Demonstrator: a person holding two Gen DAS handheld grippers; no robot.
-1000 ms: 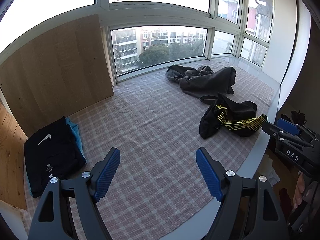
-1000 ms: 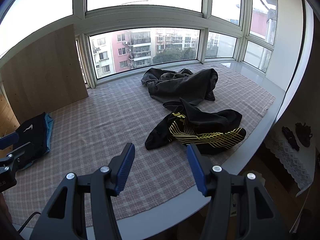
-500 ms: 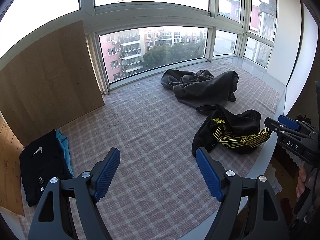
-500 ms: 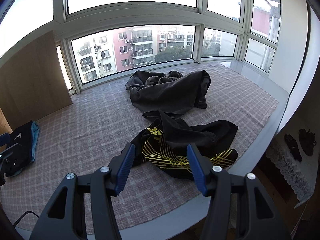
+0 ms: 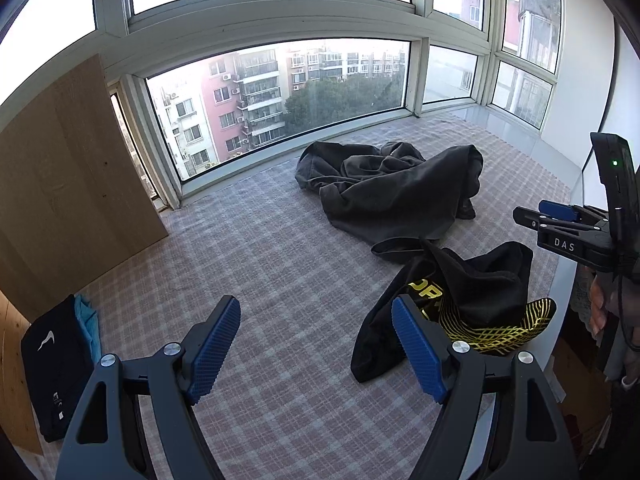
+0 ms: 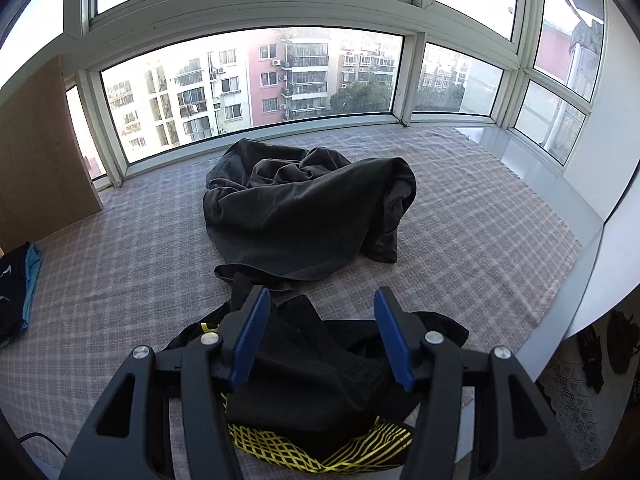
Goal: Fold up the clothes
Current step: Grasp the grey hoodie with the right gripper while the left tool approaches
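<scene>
Checked cloth (image 5: pixel 280 264) by bay window. Black-and-yellow garment (image 6: pixel 316 376) crumpled at near edge (grey garment (image 6: pixel 304 208) just behind). Right gripper (image 6: pixel 320 336) wide open above it, empty; left gripper (image 5: pixel 316 344) open, empty, beside.

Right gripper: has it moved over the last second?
Yes. The right gripper has advanced toward the window and now hangs open over the black and yellow garment, which earlier lay well ahead of it.

Both hand-held grippers (image 5: pixel 316 344) (image 6: pixel 320 336) apparently agape
</scene>
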